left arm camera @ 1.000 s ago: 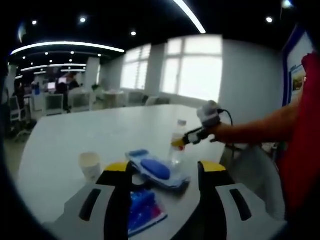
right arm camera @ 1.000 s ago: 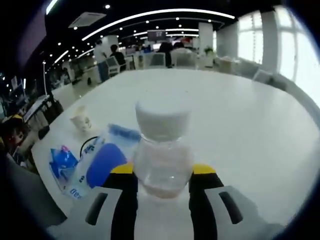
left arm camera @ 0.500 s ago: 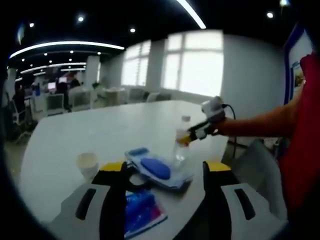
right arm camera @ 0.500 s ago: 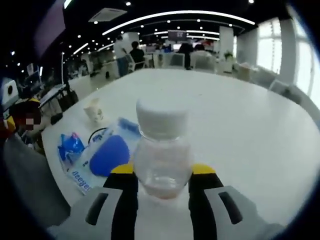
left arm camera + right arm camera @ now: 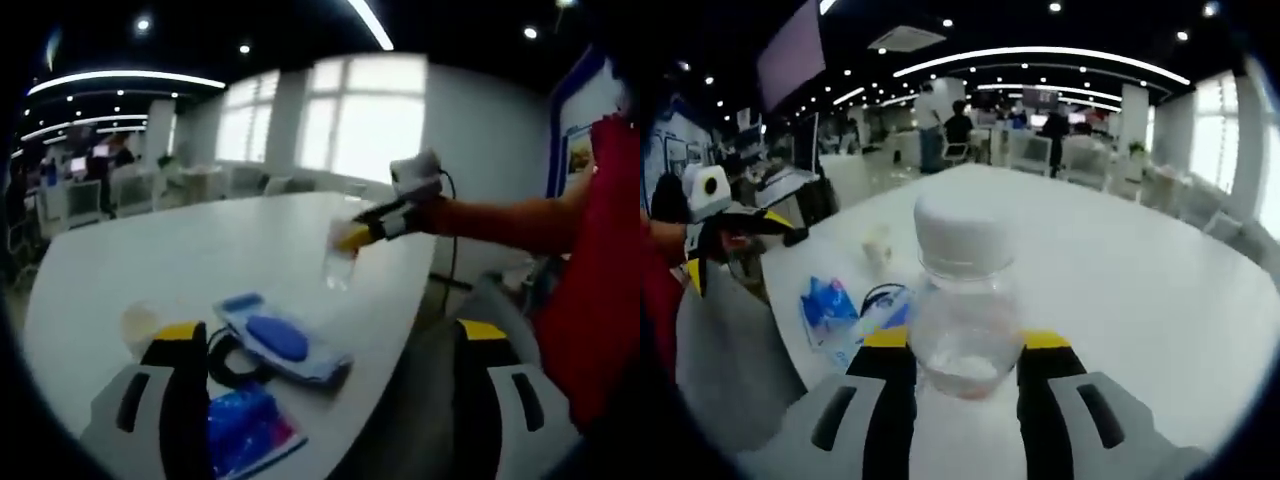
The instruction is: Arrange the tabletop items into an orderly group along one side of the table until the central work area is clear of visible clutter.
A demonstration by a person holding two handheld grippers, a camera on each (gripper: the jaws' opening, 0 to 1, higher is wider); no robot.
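Lifted clear of the tabletop [image 5: 150, 260], the upright bottle [image 5: 965, 300] is clenched by the right tool [image 5: 963, 350]; the left tool [image 5: 330, 350], released, is nearer the blue pouch [image 5: 280, 340] at the near edge.

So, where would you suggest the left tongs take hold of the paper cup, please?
Around its side wall, coming in level from the near edge of the table, I'd say: the cup stands upright, and the open left tongs look wide enough.
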